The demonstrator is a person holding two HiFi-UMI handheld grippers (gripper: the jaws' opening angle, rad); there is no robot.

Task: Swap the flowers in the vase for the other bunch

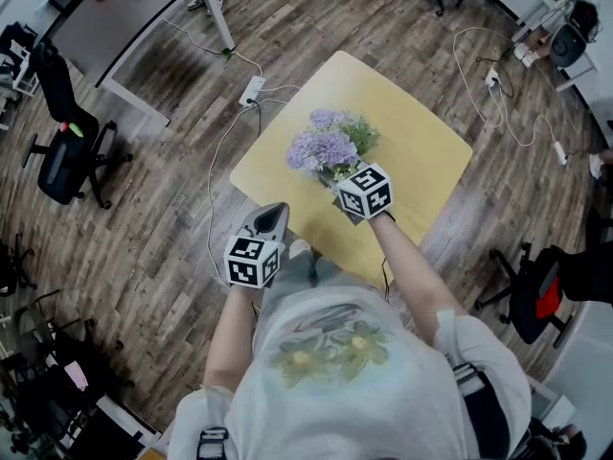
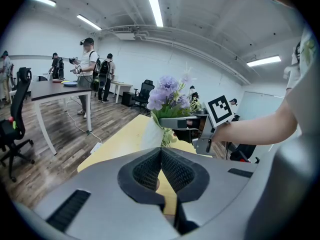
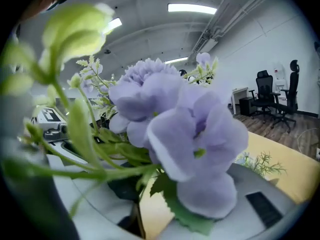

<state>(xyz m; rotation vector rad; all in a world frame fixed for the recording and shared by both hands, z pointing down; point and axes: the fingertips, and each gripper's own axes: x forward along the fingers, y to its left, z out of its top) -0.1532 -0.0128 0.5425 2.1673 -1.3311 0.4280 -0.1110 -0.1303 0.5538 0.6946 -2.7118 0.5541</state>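
Observation:
A bunch of pale purple flowers [image 1: 326, 147] with green leaves stands over the yellow table [image 1: 421, 151]. In the left gripper view the flowers [image 2: 167, 91] rise out of a white vase [image 2: 144, 136]. My right gripper [image 1: 340, 182] reaches in at stem height [image 2: 172, 122]. In the right gripper view the blooms [image 3: 185, 129] fill the frame and the stems lie between its jaws [image 3: 145, 186], which show a gap. A thin green sprig [image 3: 260, 163] lies on the table beyond. My left gripper [image 1: 272, 215] hangs at the table's near edge, shut and empty [image 2: 161, 156].
A power strip [image 1: 252, 91] and cables lie on the wooden floor past the table. A dark desk [image 1: 124, 17] stands at the upper left. Office chairs stand at the left [image 1: 67, 151] and right [image 1: 532, 290]. Several people [image 2: 90, 59] stand far off.

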